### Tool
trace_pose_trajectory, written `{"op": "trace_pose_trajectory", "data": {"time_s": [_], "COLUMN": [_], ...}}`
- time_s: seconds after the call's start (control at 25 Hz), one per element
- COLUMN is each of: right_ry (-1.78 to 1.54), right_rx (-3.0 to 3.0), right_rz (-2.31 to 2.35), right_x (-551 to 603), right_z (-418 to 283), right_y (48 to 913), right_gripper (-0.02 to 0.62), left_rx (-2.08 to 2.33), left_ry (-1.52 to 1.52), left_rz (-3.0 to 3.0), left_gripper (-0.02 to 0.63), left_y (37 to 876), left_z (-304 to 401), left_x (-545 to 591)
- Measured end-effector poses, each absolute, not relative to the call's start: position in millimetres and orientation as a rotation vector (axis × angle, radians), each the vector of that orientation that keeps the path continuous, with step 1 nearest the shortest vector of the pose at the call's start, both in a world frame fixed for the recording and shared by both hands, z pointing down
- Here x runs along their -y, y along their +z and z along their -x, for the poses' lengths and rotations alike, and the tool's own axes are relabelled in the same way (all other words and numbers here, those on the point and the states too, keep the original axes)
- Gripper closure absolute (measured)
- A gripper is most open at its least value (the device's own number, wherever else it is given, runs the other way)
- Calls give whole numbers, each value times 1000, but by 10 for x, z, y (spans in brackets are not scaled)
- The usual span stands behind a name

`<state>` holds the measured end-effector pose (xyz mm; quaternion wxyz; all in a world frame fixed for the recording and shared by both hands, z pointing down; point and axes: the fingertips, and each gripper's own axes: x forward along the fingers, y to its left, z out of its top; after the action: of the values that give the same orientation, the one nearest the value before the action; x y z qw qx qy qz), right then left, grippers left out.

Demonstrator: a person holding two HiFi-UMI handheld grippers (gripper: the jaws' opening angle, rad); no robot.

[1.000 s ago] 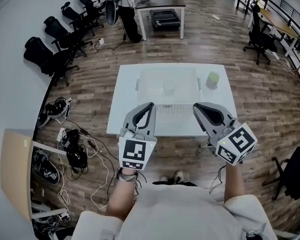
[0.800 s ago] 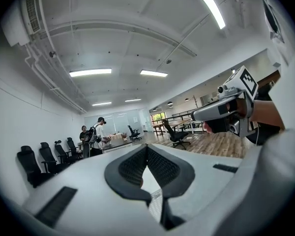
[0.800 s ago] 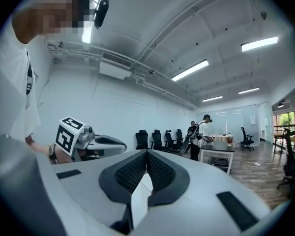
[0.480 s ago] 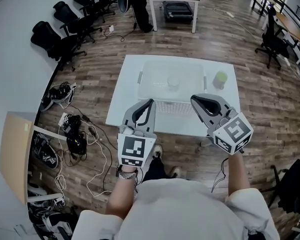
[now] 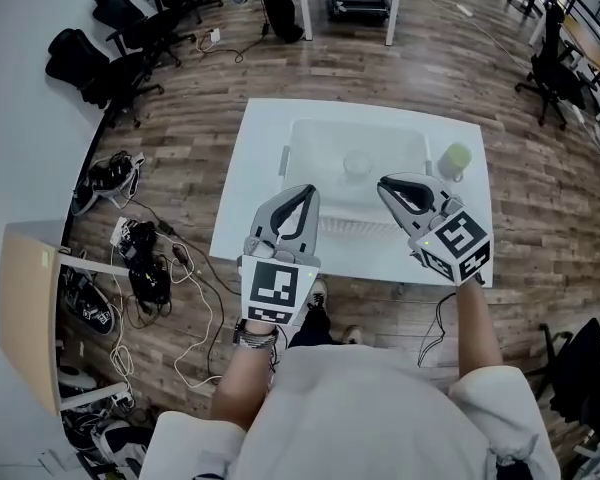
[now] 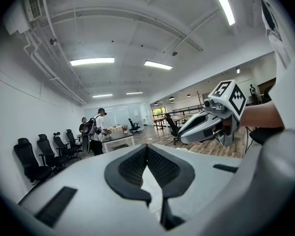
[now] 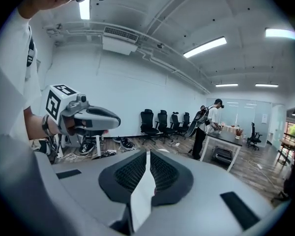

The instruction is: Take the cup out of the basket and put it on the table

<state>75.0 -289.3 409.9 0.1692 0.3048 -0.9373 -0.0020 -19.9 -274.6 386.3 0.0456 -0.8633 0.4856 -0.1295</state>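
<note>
Only the head view shows the worktop point(image 5: 250, 168), where the clear cup point(image 5: 357, 165) sits inside the translucent basket point(image 5: 392, 146) and a green cup point(image 5: 456, 158) stands just beside it. The gripper views look level across the room at office chairs point(image 7: 160, 124) and people point(image 7: 206, 127) by a far table. The left gripper point(image 5: 305, 190) and right gripper point(image 5: 385, 183) hover side by side over the basket's near wall, partly covering it, each with its jaws pressed together on nothing.

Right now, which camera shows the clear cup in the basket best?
The head view: it looks down on the clear cup standing inside the white basket on the table. Both gripper views point out across the room and show no cup.
</note>
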Motion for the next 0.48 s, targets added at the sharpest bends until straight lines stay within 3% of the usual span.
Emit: {"op": "trace_pose_trajectory", "data": {"time_s": [0.48], "right_ry": [164], "right_rx": [2394], "right_rz": [-710], "right_x": [3829], "right_z": [-451], "right_y": [5304], "right_gripper": [575], "left_rx": [-1430], "left_ry": [-435], "left_rz": [2729], "left_gripper": [603], "left_y": [4129], "left_z": [432], "left_x": [3517]}}
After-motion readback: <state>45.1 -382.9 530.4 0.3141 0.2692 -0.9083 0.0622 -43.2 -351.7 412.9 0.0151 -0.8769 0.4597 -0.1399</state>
